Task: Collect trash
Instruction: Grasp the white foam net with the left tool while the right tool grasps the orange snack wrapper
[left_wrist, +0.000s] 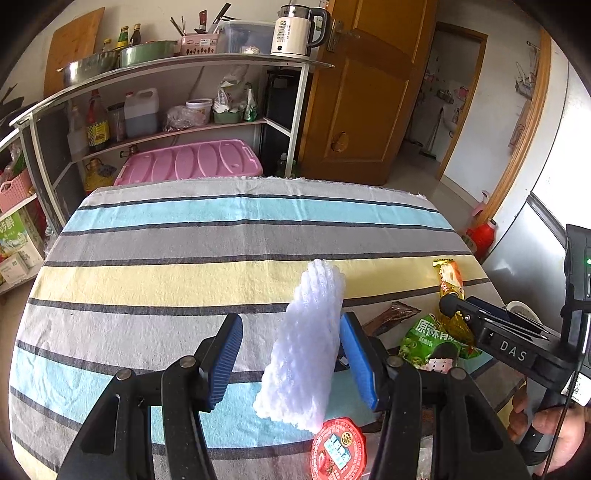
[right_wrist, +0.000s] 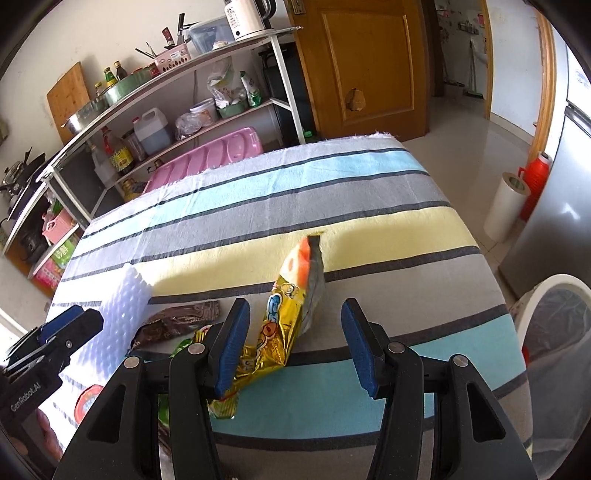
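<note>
Gaping half-wide, both jaws: white foam net (left_wrist: 304, 350), gold wrapper (right_wrist: 284, 314) between, ungripped.

Two fisheye wrist cameras look steeply down, close over one striped cloth-covered table (left_wrist: 184, 236), sharing a white foam net sleeve (left_wrist: 306, 343) and metal kitchen shelves (right_wrist: 207, 66).

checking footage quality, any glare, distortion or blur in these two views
Left wrist view: heavy fisheye bending of the striped tablecloth, dark corners, white foam net sharp. Right wrist view: same curvature, glare on the floor, gold wrapper shiny but sharp.
</note>
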